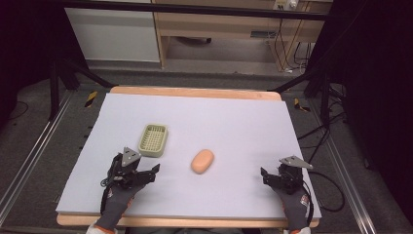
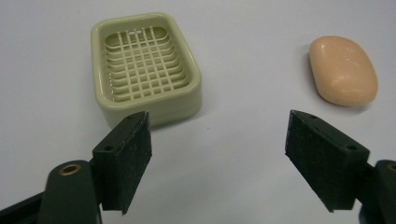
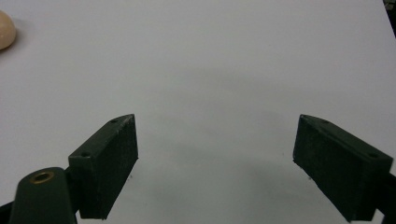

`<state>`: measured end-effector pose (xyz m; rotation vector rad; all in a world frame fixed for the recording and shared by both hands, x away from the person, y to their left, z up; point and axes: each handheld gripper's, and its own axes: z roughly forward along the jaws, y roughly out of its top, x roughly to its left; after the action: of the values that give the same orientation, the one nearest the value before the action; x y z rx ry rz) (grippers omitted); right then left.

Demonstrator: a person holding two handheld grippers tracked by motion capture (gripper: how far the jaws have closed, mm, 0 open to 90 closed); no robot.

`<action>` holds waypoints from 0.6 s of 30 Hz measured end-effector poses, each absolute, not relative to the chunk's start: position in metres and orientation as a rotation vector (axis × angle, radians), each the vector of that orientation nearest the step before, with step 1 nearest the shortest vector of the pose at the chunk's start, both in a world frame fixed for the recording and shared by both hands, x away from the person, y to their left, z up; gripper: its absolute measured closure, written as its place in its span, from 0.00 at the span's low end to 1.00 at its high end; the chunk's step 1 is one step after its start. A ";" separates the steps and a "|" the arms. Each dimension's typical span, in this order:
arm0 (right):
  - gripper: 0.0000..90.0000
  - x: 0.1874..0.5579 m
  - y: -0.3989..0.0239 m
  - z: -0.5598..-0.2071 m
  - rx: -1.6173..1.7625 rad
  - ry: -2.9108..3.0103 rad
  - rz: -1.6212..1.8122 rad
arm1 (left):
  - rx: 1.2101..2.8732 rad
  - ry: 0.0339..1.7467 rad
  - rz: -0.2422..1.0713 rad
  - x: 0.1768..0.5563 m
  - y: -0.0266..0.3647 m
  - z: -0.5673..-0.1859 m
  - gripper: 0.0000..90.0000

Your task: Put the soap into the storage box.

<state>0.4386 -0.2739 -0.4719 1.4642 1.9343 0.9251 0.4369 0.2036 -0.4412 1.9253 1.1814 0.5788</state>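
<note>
A pale green soap dish [image 1: 153,140] with a slotted grid floor sits empty on the white table mat, left of centre. A peach bar of soap [image 1: 202,161] lies on the mat to its right, apart from it. My left gripper [image 1: 139,168] rests near the front left, just below the dish, open with nothing between its jaws; in the left gripper view the dish [image 2: 144,67] is ahead left and the soap [image 2: 343,70] ahead right. My right gripper [image 1: 273,174] rests at the front right, open and empty; the soap [image 3: 5,30] peeks in at its view's far left.
The white mat [image 1: 234,122] covers a wooden table with its front edge [image 1: 195,222] close to both hands. Black frame legs and cables stand on the floor at both sides. A wooden cabinet is beyond the far edge.
</note>
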 end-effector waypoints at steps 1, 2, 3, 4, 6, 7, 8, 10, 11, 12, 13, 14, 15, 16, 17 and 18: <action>0.16 0.439 -0.274 -0.472 1.466 1.934 0.928 | 1.926 1.173 0.574 0.437 0.202 -0.440 0.24; 0.16 0.439 -0.274 -0.472 1.464 1.936 0.925 | 1.930 1.168 0.573 0.437 0.201 -0.440 0.24; 0.16 0.439 -0.274 -0.472 1.463 1.934 0.926 | 1.930 1.166 0.573 0.437 0.199 -0.439 0.24; 0.16 0.439 -0.273 -0.472 1.464 1.934 0.928 | 1.935 1.160 0.571 0.437 0.199 -0.438 0.24; 0.16 0.438 -0.273 -0.472 1.464 1.933 0.928 | 1.936 1.157 0.570 0.437 0.198 -0.438 0.24; 0.16 0.438 -0.273 -0.472 1.464 1.933 0.928 | 1.936 1.155 0.566 0.437 0.197 -0.438 0.24; 0.16 0.439 -0.273 -0.472 1.463 1.934 0.927 | 1.939 1.154 0.561 0.437 0.196 -0.437 0.24; 0.16 0.438 -0.274 -0.472 1.468 1.928 0.931 | 1.943 1.151 0.548 0.438 0.194 -0.436 0.24; 0.16 0.438 -0.274 -0.472 1.468 1.928 0.931 | 1.943 1.151 0.548 0.438 0.194 -0.436 0.24; 0.16 0.438 -0.274 -0.472 1.471 1.926 0.928 | 1.946 1.146 0.546 0.439 0.192 -0.434 0.24; 0.16 0.438 -0.274 -0.472 1.471 1.926 0.928 | 1.946 1.146 0.546 0.439 0.192 -0.434 0.24; 0.16 0.438 -0.274 -0.472 1.471 1.926 0.926 | 1.947 1.142 0.547 0.439 0.191 -0.433 0.24; 0.16 0.437 -0.273 -0.472 1.473 1.923 0.926 | 1.946 1.138 0.546 0.439 0.191 -0.431 0.24; 0.16 0.437 -0.273 -0.472 1.472 1.923 0.926 | 1.943 1.132 0.546 0.440 0.189 -0.429 0.23; 0.16 0.437 -0.273 -0.472 1.472 1.923 0.926 | 1.943 1.132 0.546 0.440 0.189 -0.429 0.23; 0.16 0.438 -0.273 -0.472 1.467 1.923 0.924 | 1.946 1.130 0.549 0.441 0.189 -0.427 0.23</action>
<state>0.4376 -0.2733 -0.4721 1.4671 1.9231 0.9236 0.4410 0.1886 -0.4268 1.9456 1.1303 0.5493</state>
